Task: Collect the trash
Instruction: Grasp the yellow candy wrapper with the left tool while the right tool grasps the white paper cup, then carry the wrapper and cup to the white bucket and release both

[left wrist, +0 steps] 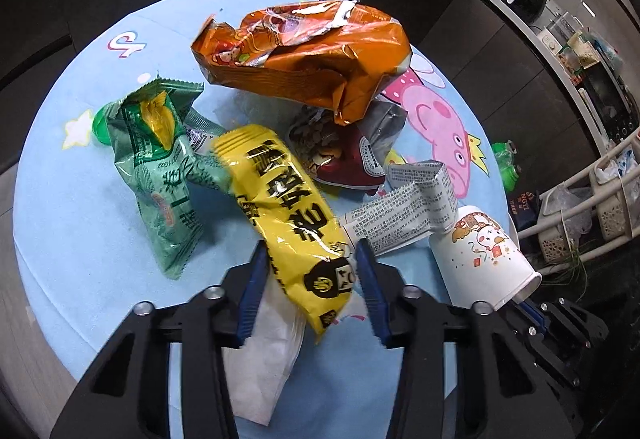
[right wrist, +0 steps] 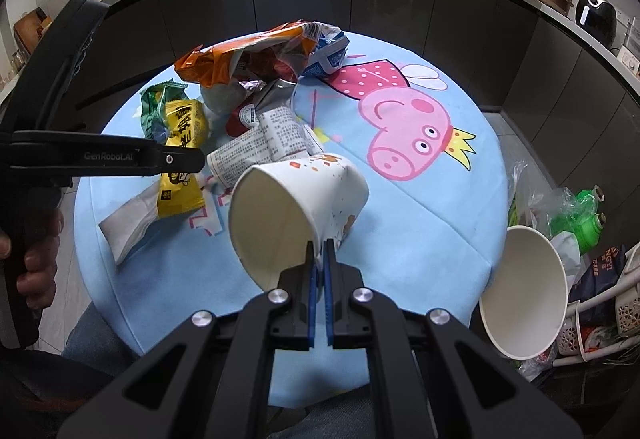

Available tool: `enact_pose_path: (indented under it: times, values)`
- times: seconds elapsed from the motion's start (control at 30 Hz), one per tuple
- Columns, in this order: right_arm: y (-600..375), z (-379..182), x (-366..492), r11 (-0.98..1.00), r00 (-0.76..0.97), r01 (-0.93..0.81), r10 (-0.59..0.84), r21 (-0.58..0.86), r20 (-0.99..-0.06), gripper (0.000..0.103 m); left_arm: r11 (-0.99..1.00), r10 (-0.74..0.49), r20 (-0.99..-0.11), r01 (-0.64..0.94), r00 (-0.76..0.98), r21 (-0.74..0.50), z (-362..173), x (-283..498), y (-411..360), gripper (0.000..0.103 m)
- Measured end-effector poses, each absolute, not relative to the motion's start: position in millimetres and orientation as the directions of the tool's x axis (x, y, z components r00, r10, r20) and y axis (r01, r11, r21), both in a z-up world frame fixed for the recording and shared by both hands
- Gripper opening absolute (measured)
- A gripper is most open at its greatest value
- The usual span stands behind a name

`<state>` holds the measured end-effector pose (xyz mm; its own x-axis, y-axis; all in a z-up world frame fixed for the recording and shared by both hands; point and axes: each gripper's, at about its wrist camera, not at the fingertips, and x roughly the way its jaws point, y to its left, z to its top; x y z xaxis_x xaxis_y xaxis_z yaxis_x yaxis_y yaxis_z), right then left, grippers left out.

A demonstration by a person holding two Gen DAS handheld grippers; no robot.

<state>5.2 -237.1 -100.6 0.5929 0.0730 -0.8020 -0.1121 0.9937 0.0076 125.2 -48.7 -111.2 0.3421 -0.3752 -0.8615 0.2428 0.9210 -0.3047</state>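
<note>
Right gripper point(right wrist: 319, 247) on one of two cups point(right wrist: 296, 211)

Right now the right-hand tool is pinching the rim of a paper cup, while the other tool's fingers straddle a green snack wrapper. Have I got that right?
Nearly. The right gripper does pinch the paper cup by its rim, but the left gripper straddles the yellow wrapper, not the green wrapper beside it. The left wrist view shows this.

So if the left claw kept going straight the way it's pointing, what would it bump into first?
Most likely the yellow snack wrapper: its lower end already lies between the left claw fingers. A white paper packet lies under it on the blue tablecloth; depth is hard to judge.
</note>
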Motion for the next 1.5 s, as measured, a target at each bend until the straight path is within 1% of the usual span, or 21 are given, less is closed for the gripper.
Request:
enact_pose_path:
  times: [0.13, 0.2, 0.33, 0.43, 0.6, 0.87, 0.97, 1.1, 1.23, 1.37, 1.5]
  values:
    - [-237, -95, 2, 0.993, 0.603, -0.113, 0.084, 0.019, -0.793, 0.005, 0.913, -0.396, -0.844, 0.251, 0.363, -0.321, -99, 118, -44, 0.035]
    - [-236, -91, 1, 0.993, 0.607, -0.113, 0.092, 0.028, -0.789, 0.005, 0.898, -0.431, -0.825, 0.267, 0.365, -0.35, -91, 115, -41, 0.028]
    - [-237, -87, -2, 0.993, 0.616, -0.111, 0.105, 0.046, -0.781, 0.005, 0.865, -0.492, -0.796, 0.301, 0.354, -0.401, -80, 106, -36, 0.017]
    - [-238, -83, -5, 0.993, 0.623, -0.105, 0.103, 0.048, -0.776, 0.005, 0.856, -0.507, -0.788, 0.313, 0.35, -0.412, -74, 99, -36, 0.015]
    - [-244, -71, -9, 0.993, 0.647, -0.092, 0.114, 0.072, -0.754, 0.005, 0.841, -0.525, -0.773, 0.354, 0.355, -0.409, -58, 87, -42, 0.014]
    - [-265, -41, -21, 0.984, 0.702, -0.07, 0.167, 0.165, -0.692, 0.005, 0.791, -0.586, -0.706, 0.469, 0.397, -0.393, -8, 68, -62, 0.014]
    - [-277, -29, -25, 0.981, 0.727, -0.052, 0.166, 0.187, -0.666, 0.005, 0.764, -0.616, -0.687, 0.507, 0.386, -0.4, 3, 68, -75, 0.014]
    - [-300, -18, -32, 0.984, 0.757, -0.001, 0.116, 0.177, -0.643, 0.005, 0.731, -0.642, -0.677, 0.553, 0.36, -0.4, 11, 72, -102, 0.014]
    - [-334, -20, -38, 0.982, 0.763, 0.085, 0.046, 0.171, -0.645, 0.005, 0.682, -0.675, -0.672, 0.605, 0.305, -0.411, 11, 77, -140, 0.014]
    - [-376, -33, -47, 0.967, 0.747, 0.188, -0.029, 0.17, -0.665, 0.005, 0.628, -0.695, -0.685, 0.65, 0.219, -0.428, -1, 82, -191, 0.014]
    - [-422, -60, -57, 0.936, 0.707, 0.299, -0.087, 0.186, -0.702, 0.005, 0.572, -0.695, -0.709, 0.692, 0.123, -0.44, -21, 85, -247, 0.014]
